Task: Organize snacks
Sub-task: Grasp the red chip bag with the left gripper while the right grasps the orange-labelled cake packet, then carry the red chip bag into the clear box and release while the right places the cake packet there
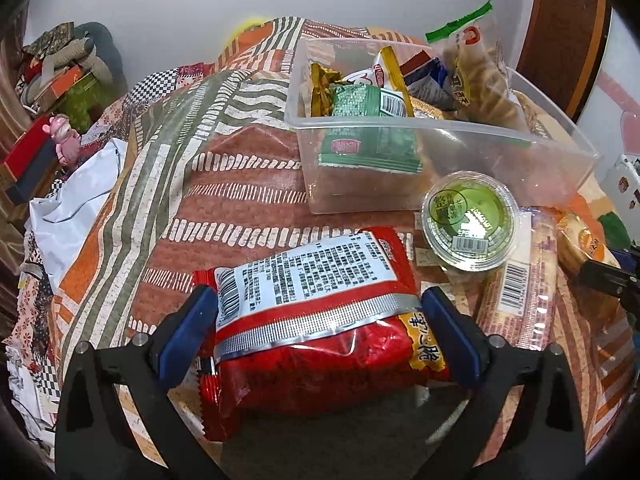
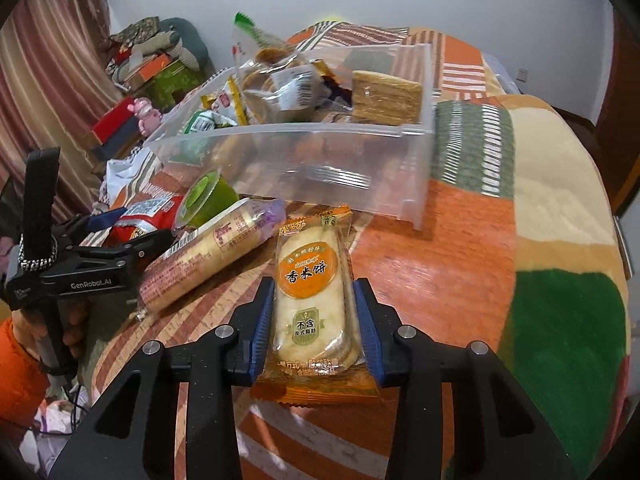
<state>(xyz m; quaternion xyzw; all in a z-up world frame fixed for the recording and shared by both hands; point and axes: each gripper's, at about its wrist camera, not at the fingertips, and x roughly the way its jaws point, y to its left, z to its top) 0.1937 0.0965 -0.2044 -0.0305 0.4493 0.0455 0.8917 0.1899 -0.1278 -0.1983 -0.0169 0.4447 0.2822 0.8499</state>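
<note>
Left gripper (image 1: 320, 320) is clamping a red foil snack bag with a white printed back label (image 1: 316, 312); both blue pads (image 1: 184, 332) are pressing its sides, and the bag is sitting on or just above the patterned orange, green and cream bedspread (image 1: 224, 168).

Right gripper (image 2: 314, 328) is grasping an orange-edged clear packet of pale rice crackers (image 2: 314, 292), blue pads (image 2: 262, 332) touching both long edges. The packet is lying lengthwise between the fingers, over the bedspread; cannot tell if it is lifted off it.

Clear rectangular plastic storage bin (image 1: 460, 148) is standing on the bedspread beyond both grippers. It is holding a green foil packet (image 1: 368, 140), a tall clear bag of round biscuits with a green top strip (image 1: 480, 76), a yellow-edged sachet and a stack of tan wafers (image 2: 386, 96).

Just in front of the bin, a round clear cup with a green lid and barcode sticker (image 1: 470, 224) is sitting beside the red bag. A long clear tube of pale round crackers (image 2: 208, 252) is lying next to the cup, between the two grippers, near the rice cracker packet.

In the right wrist view the left gripper is showing at the left edge, the person's hand (image 2: 70, 320) wrapping its handle.

A pink toy figure (image 1: 64, 140) and stacked boxes are sitting off to the left of the bed.
</note>
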